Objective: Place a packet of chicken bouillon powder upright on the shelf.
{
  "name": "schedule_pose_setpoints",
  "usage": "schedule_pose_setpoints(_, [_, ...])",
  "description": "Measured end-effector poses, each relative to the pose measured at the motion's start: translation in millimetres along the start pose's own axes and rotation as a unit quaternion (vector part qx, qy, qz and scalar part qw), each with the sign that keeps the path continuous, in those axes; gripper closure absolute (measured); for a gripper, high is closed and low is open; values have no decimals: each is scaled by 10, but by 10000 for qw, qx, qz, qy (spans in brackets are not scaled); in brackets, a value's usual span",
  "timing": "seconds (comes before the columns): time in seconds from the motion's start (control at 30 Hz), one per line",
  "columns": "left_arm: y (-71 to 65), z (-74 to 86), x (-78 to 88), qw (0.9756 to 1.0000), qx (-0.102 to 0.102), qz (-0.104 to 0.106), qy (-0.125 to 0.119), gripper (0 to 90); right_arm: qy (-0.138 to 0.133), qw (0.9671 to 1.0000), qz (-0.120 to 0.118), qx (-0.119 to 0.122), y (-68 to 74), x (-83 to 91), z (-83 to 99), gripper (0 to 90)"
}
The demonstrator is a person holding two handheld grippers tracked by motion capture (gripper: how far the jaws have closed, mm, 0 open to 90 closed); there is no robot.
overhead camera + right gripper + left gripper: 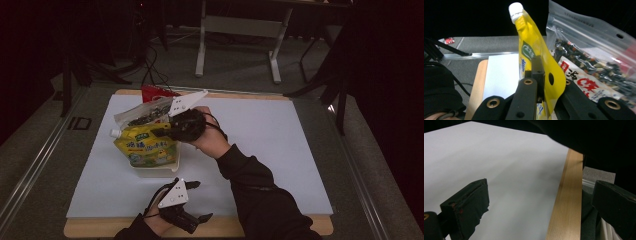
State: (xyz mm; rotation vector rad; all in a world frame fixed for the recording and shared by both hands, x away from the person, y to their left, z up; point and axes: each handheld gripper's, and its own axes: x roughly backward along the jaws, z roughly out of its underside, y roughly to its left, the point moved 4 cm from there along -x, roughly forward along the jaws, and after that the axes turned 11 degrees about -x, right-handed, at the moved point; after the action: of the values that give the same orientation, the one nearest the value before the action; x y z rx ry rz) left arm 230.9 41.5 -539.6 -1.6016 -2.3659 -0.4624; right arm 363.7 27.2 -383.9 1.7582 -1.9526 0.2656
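Note:
A yellow spouted pouch (142,145) with a white cap stands tilted in a white tub (156,173) on the left of the white mat. My right gripper (162,131) is shut on the pouch's right edge; in the right gripper view the jaws pinch the yellow pouch (531,45) beside its punched hole. A clear zip bag (145,114) of dark pieces leans just behind the pouch, with the same zip bag (586,52) at the right of that view. My left gripper (200,201) rests near the front edge, open with nothing between its jaws (541,207).
A red packet (152,92) pokes up behind the zip bag. The white mat (260,135) covers the wooden table (280,227), whose edge (566,207) runs under the left gripper. A dark sleeve crosses the front right. Frame legs stand on the floor beyond.

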Motion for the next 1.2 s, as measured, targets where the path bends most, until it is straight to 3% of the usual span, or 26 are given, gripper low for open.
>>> schedule_pose_setpoints(0.07, [1,2,-1,10000,8,1,-9,26,-157,9992,-212,-284,-32,2,27,900])
schedule_pose_setpoints(0.63, [-41,25,-29,9999,14,128,42,26,-368,9990,-80,-244,25,-20,43,900])
schedule_pose_setpoints(0.93, [-53,32,-41,9999,3,149,60,26,-224,9996,-23,-151,85,-87,104,900])
schedule_pose_setpoints(1.2, [-67,43,-55,9998,24,203,85,26,-27,9996,-62,-285,12,-197,283,899])
